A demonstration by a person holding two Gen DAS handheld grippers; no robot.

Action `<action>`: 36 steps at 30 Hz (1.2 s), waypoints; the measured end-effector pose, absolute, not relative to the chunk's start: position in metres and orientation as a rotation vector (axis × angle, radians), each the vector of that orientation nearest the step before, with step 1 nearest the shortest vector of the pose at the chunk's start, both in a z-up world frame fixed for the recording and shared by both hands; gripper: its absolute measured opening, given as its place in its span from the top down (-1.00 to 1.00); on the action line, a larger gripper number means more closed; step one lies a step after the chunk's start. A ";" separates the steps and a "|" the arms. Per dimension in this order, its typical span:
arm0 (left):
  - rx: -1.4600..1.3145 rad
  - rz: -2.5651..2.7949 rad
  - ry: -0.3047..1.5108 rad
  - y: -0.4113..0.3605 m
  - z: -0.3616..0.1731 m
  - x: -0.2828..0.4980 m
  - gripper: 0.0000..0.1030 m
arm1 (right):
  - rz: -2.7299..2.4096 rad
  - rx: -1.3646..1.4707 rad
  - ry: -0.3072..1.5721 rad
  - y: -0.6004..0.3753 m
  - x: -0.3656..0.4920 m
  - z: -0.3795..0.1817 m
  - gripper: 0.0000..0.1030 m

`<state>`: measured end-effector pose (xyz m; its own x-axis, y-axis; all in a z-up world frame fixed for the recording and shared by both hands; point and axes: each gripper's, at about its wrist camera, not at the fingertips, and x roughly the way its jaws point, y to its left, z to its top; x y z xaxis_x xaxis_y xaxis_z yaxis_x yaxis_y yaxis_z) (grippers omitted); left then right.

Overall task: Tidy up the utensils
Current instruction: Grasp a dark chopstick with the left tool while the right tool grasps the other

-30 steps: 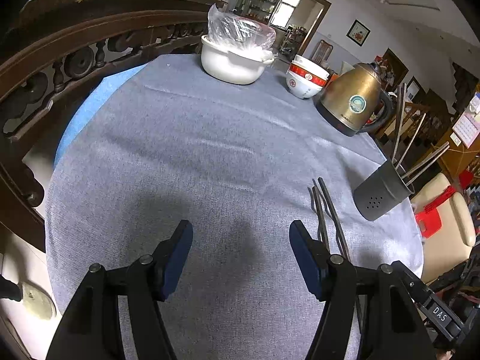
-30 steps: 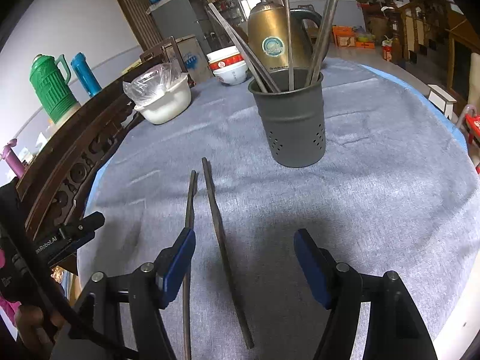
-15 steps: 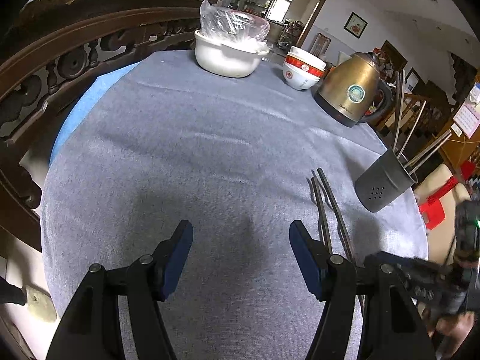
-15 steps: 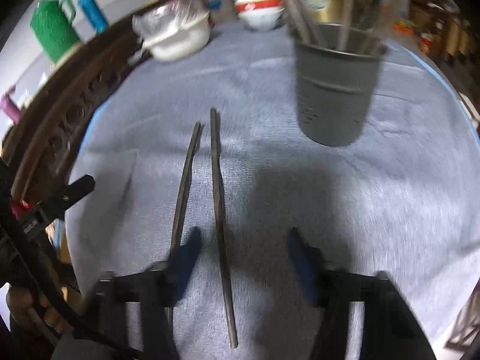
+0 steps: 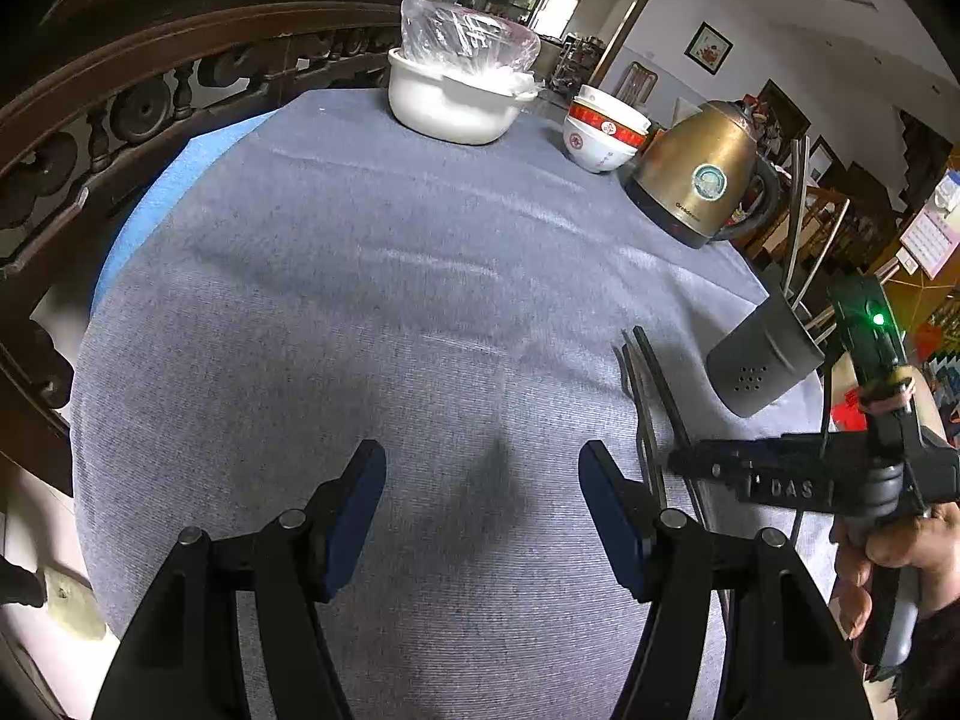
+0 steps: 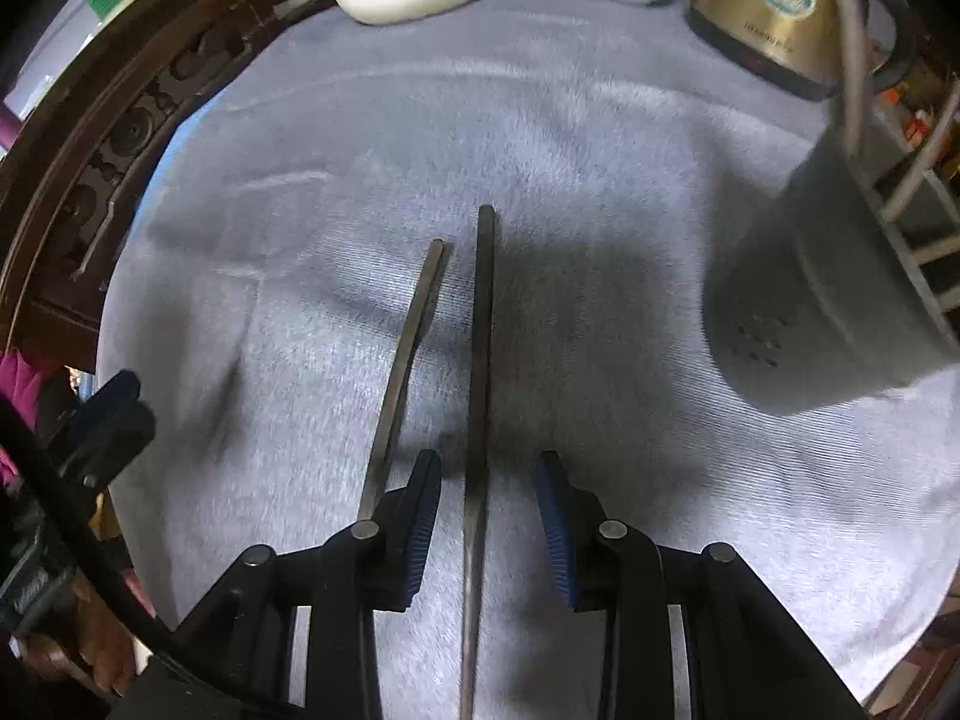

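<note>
Two dark metal chopsticks lie side by side on the grey tablecloth point(image 6: 600, 138), the left chopstick point(image 6: 408, 348) shorter in view than the right chopstick point(image 6: 483, 330). My right gripper point(image 6: 487, 468) points steeply down over them. Its jaws are closing with the right chopstick between the blue pads point(image 6: 423, 510), and a gap still shows on each side. The left chopstick lies just outside the left pad. The grey perforated utensil holder point(image 6: 840, 300) with several chopsticks stands to the right. My left gripper point(image 5: 480, 462) hangs open over bare cloth, left of the chopsticks point(image 5: 654, 384).
At the far side stand a white pot with a plastic bag point(image 5: 456, 102), stacked red-and-white bowls point(image 5: 603, 138) and a brass kettle point(image 5: 699, 180). A carved wooden chair back point(image 5: 120, 108) curves along the left. A person's hand point(image 5: 888, 552) holds the right gripper near the table's right edge.
The right gripper has tipped downward and come in over the chopsticks, and its jaws have narrowed around the right one. It now shows in the left wrist view. The left gripper stayed put.
</note>
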<state>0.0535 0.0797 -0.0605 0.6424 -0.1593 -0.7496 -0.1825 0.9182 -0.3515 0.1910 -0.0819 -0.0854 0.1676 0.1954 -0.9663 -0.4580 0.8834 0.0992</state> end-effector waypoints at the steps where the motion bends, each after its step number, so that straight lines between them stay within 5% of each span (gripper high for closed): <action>1: -0.419 0.013 0.882 0.080 -0.060 0.054 -0.31 | 0.462 -0.234 1.315 -0.082 0.193 -0.085 0.53; 2: -0.419 0.012 0.885 0.079 -0.060 0.054 -0.31 | 0.458 -0.219 1.321 -0.083 0.196 -0.086 0.89; 20: -0.411 -0.086 1.273 -0.011 -0.065 0.135 -0.23 | 0.441 -0.010 1.349 -0.171 0.177 -0.089 0.87; 26: -0.333 -0.033 1.364 -0.033 -0.078 0.150 0.05 | 0.482 0.024 1.332 -0.189 0.173 -0.087 0.87; 27: -0.307 -0.035 1.381 -0.037 -0.079 0.152 0.22 | 0.487 0.023 1.331 -0.190 0.172 -0.087 0.87; 28: -0.282 -0.033 1.382 -0.040 -0.078 0.153 0.75 | 0.490 0.020 1.330 -0.190 0.170 -0.086 0.87; 29: -0.261 -0.058 1.414 -0.042 -0.081 0.154 0.84 | 0.495 0.015 1.330 -0.195 0.169 -0.085 0.87; 36: -0.103 -0.131 1.521 -0.037 -0.082 0.162 0.85 | 0.508 -0.077 1.370 -0.192 0.171 -0.080 0.83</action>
